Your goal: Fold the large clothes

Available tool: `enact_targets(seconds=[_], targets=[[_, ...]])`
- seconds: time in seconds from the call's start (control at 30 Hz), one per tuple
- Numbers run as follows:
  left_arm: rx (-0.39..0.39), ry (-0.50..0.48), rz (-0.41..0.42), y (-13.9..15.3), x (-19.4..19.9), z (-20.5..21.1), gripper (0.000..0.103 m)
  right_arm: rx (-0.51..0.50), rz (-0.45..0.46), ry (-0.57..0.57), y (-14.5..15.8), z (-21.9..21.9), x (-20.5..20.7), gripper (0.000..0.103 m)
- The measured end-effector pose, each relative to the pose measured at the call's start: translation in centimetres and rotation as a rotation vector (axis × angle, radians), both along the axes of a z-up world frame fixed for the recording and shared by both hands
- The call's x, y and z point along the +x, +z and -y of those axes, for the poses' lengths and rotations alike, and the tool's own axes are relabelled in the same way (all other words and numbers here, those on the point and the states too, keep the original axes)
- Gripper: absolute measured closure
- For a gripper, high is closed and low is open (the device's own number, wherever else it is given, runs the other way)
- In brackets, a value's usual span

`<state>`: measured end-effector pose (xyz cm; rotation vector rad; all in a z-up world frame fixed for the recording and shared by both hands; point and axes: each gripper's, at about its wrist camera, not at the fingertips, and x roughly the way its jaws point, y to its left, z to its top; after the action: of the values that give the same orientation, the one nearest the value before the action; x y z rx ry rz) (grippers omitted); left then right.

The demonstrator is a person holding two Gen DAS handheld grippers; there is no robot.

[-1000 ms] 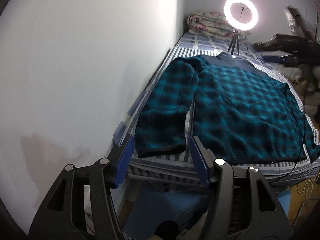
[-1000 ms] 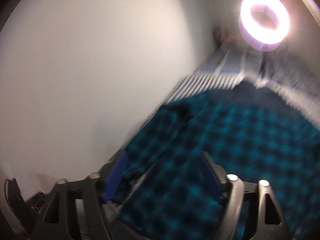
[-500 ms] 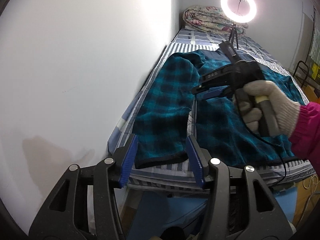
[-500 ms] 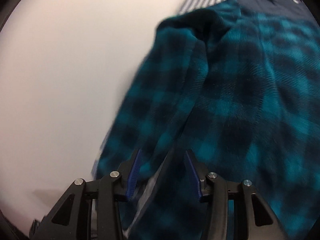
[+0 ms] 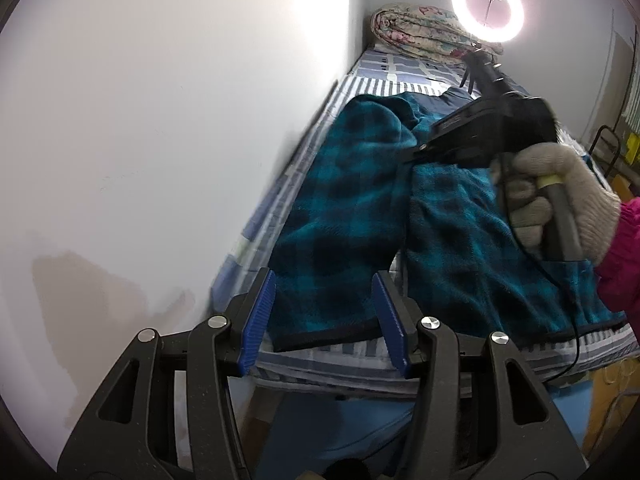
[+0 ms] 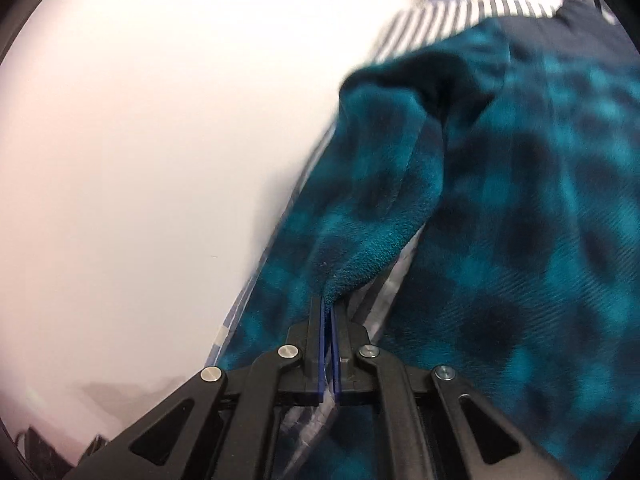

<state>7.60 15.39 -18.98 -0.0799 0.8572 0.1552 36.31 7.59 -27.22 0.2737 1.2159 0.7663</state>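
Wall [image 5: 160,140] fills left half of left wrist view, 9 o'clock side. Bed [image 5: 400,68] with striped sheet runs from 6 o'clock up to 12 o'clock along the wall. Teal plaid shirt [image 5: 480,240] lies flat on the bed, hem at the near edge, collar end toward 12 o'clock. Its sleeve [image 5: 352,220] lies alongside the body on the wall side, cuff near 6 o'clock. Rolled quilt [image 5: 420,34] at the far end of the bed, ring light [image 5: 487,8] lit at 1 o'clock.

Changes vs one second back: right gripper [image 6: 329,344] was high over the shirt, blurred, jaws wide; now it is down at the sleeve's inner edge, near the armpit region. Its jaws have just been closing and are now pinched narrow on a fold of sleeve fabric, which rises into a small peak from the pads. In left wrist view it shows at 2 o'clock [image 5: 416,152], held by a gloved hand [image 5: 560,204] with a pink cuff; a second back neither was in that view.

Left gripper [image 5: 324,316] has edged closer to the bed's near end, jaws about half wide, closed slightly early on then steady, nothing between the pads. The sleeve cuff sits beyond them, framed by the blue pads, not touched. Shirt otherwise lies as before.
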Motion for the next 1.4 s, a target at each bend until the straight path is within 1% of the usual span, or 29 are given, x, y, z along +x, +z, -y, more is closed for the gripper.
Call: enact_targets(seconds=[0.07, 0.13, 0.23, 0.33, 0.47, 0.53, 0.6, 0.63, 0.7, 0.8, 0.83, 0.87, 0.9, 0.93, 0.97, 1.0, 1.03, 1.13, 1.23, 1.27, 1.3, 1.33, 1.37, 1.4], targets=[[-0.054, -0.004, -0.004, -0.5, 0.9, -0.6, 0.051, -0.037, 0.026, 0.007, 0.6, 0.7, 0.1, 0.103], [-0.113, 0.0, -0.016, -1.2, 2.2, -1.3, 0.051, -0.074, 0.035, 0.006, 0.4, 1.0, 0.4, 0.103], [-0.157, 0.009, -0.04, -2.3, 4.0, -2.1, 0.051, -0.122, 0.02, -0.012, -0.7, 1.7, 0.9, 0.103], [-0.198, 0.004, -0.074, -3.5, 5.8, -2.8, 0.051, -0.158, 0.014, -0.025, -2.6, 2.6, 1.2, 0.103], [-0.253, 0.037, -0.068, -3.6, 7.1, -4.0, 0.051, -0.173, 0.003, -0.03, -4.4, 3.3, 1.6, 0.103], [-0.244, 0.04, -0.085, -4.0, 8.1, -4.3, 0.051, -0.172, 0.009, -0.026, -5.3, 3.3, 1.3, 0.103], [-0.222, 0.031, -0.12, -4.9, 9.1, -3.9, 0.05, -0.173, 0.014, -0.025, -5.4, 3.0, 1.3, 0.103], [-0.201, 0.028, -0.142, -5.6, 9.7, -3.7, 0.046, -0.175, 0.018, -0.023, -5.1, 3.4, 1.0, 0.103], [-0.159, 0.028, -0.176, -6.8, 10.1, -3.3, 0.043, -0.178, 0.02, -0.02, -5.1, 3.1, 0.9, 0.103], [-0.11, 0.021, -0.225, -9.0, 10.4, -2.6, 0.043, -0.179, 0.017, -0.017, -5.1, 2.8, 0.7, 0.103], [-0.105, 0.016, -0.23, -9.4, 10.4, -2.5, 0.048, -0.185, 0.019, -0.011, -5.0, 2.6, 0.7, 0.103], [-0.101, 0.011, -0.217, -9.6, 10.2, -2.3, 0.056, -0.194, 0.023, -0.004, -4.9, 2.4, 0.6, 0.102], [-0.094, 0.007, -0.208, -9.6, 10.1, -2.2, 0.075, -0.205, 0.026, 0.002, -4.5, 2.4, 0.5, 0.097], [-0.09, 0.004, -0.201, -9.4, 10.0, -2.2, 0.095, -0.225, 0.035, 0.004, -4.0, 2.2, 0.4, 0.095], [-0.103, 0.002, -0.189, -9.0, 9.8, -2.2, 0.099, -0.243, 0.047, 0.002, -3.5, 2.1, 0.3, 0.084], [-0.129, 0.001, -0.167, -8.4, 9.3, -2.4, 0.099, -0.257, 0.067, -0.004, -2.6, 1.7, 0.2, 0.072], [-0.144, 0.0, -0.14, -7.6, 8.8, -2.5, 0.1, -0.264, 0.092, -0.012, -1.4, 1.6, 0.1, 0.071], [-0.165, -0.028, -0.058, -5.0, 6.7, -2.1, 0.1, -0.227, 0.141, 0.006, 2.0, 0.3, -0.1, 0.069], [-0.132, -0.073, 0.004, -3.1, 5.3, -0.5, 0.101, -0.189, 0.153, 0.06, 4.4, -2.4, 0.3, 0.065], [-0.129, -0.084, 0.018, -2.7, 5.0, -0.2, 0.101, -0.18, 0.142, 0.083, 4.7, -3.9, 0.5, 0.063], [-0.126, -0.098, 0.033, -2.4, 4.6, 0.4, 0.101, -0.176, 0.127, 0.103, 4.9, -4.5, 0.9, 0.061], [-0.123, -0.111, 0.045, -2.1, 4.2, 0.9, 0.101, -0.185, 0.111, 0.124, 4.8, -6.1, 1.2, 0.06], [-0.118, -0.125, 0.055, -1.9, 3.9, 1.3, 0.101, -0.211, 0.102, 0.148, 4.4, -7.9, 1.5, 0.057], [-0.113, -0.137, 0.061, -2.0, 3.6, 2.0, 0.101, -0.244, 0.105, 0.162, 4.0, -8.9, 1.6, 0.057]])
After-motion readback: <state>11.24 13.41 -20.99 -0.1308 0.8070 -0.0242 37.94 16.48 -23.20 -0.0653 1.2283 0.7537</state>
